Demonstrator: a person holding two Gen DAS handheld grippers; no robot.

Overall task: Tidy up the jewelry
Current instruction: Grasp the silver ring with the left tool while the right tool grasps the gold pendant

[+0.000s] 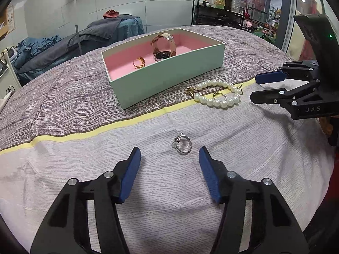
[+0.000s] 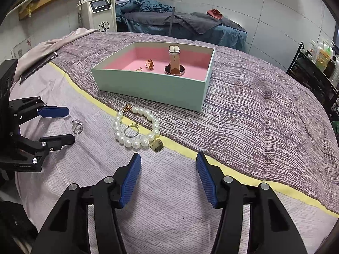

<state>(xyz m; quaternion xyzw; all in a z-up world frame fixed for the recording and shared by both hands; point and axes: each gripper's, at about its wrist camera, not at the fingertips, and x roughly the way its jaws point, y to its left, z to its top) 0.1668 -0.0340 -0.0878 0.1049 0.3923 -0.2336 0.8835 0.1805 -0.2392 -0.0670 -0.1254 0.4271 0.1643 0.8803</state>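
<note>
A silver ring (image 1: pixel 182 146) lies on the pale cloth just ahead of my left gripper (image 1: pixel 169 150), level with its blue fingertips and nearer the right one; the gripper is open and touches nothing. In the right wrist view the silver ring (image 2: pixel 77 126) sits at the mouth of the left gripper (image 2: pixel 71 124). A pearl bracelet (image 2: pixel 128 142) with a gold tag (image 2: pixel 156 145) circles a thin ring (image 2: pixel 131 131), just beyond my open right gripper (image 2: pixel 168 156). The mint box (image 1: pixel 165 78) with pink lining holds a watch (image 1: pixel 164 46) and a gold ring (image 1: pixel 139 62).
A yellow stripe (image 2: pixel 233 171) crosses the bedspread between its pale and purple halves. A dark tablet (image 2: pixel 38 65) lies at the bed's left edge. Beyond the bed stand a white machine (image 2: pixel 99 8), a massage bed (image 2: pixel 190 25) and a black shelf with bottles (image 1: pixel 220 2).
</note>
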